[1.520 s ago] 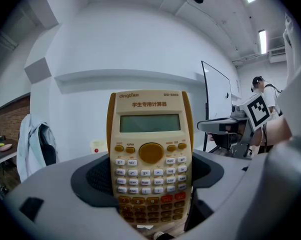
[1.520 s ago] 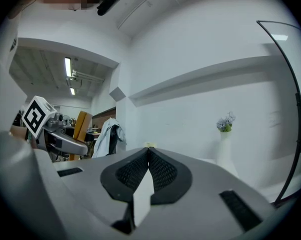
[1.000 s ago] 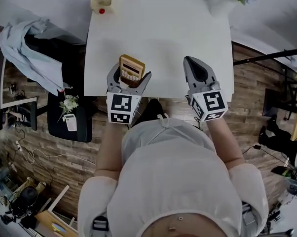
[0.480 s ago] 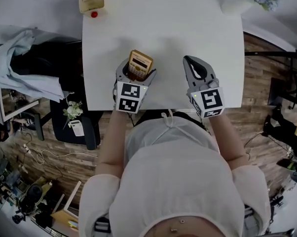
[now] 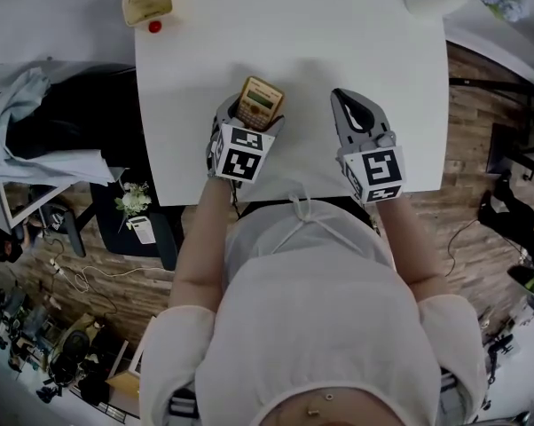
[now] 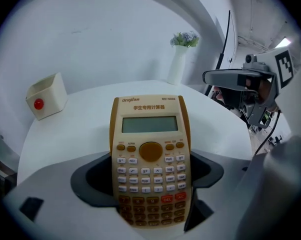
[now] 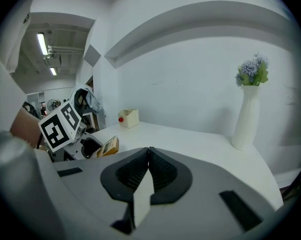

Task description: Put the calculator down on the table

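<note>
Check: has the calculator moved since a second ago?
Yes. The calculator, gripped by the left gripper, is now farther in over the table, away from its near edge.

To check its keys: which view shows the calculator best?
The left gripper view: the calculator, in the left tool, faces the camera, display and keys plain. The head view shows it small from above; the right gripper view, a far sliver.

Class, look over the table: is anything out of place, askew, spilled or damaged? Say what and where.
Nothing is spilled or damaged. Only the calculator stands out: it sticks up, tilted, from the left hand-held gripper, clamped in its jaws over the near left part of the table, not lying flat. The vase stands upright.
</note>
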The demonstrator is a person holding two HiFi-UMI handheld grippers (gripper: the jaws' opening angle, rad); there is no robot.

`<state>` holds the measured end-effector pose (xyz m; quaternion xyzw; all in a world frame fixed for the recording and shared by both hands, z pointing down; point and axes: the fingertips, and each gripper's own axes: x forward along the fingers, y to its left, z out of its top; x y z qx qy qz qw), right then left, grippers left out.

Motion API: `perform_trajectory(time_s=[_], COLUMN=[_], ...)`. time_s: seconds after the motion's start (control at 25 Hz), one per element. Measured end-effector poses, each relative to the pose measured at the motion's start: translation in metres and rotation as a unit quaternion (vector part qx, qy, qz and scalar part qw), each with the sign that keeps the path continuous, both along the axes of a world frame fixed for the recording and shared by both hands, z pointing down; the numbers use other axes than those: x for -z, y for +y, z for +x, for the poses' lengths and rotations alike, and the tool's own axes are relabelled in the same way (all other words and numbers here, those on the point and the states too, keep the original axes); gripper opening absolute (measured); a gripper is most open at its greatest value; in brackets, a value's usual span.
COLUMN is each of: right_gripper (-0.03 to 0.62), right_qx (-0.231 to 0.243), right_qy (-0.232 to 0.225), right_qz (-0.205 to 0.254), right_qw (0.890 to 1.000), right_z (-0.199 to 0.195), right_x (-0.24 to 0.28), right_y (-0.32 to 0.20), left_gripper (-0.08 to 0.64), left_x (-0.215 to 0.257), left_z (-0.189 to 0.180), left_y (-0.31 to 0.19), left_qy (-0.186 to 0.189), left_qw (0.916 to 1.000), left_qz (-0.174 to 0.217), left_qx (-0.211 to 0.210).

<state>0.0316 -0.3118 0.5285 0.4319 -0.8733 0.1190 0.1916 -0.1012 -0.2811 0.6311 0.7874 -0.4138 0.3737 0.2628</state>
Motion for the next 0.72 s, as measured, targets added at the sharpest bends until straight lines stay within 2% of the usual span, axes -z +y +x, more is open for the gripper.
perform_trajectory(time_s=[0.28,0.72], right_gripper=[0.006,0.006], right_qx=[-0.001,-0.008], right_qy=[-0.001,-0.004], right_qz=[-0.012,-0.018], right_qw=[1.000,1.000], right_z=[-0.0055,-0.0062], right_x=[-0.0088,-0.0117], right_y=[-0.0051,-0.0094], left_gripper=[0.416,0.414], left_x=[-0.0118,-0.0109], left_z=[0.0021,-0.0023], left_y=[-0.0020,-0.0039], left_qy=[-0.036,-0.029], left_qw=[0.9991,0.9995], left_qz=[-0.016,-0.008], left_qx=[-0.016,-0.009])
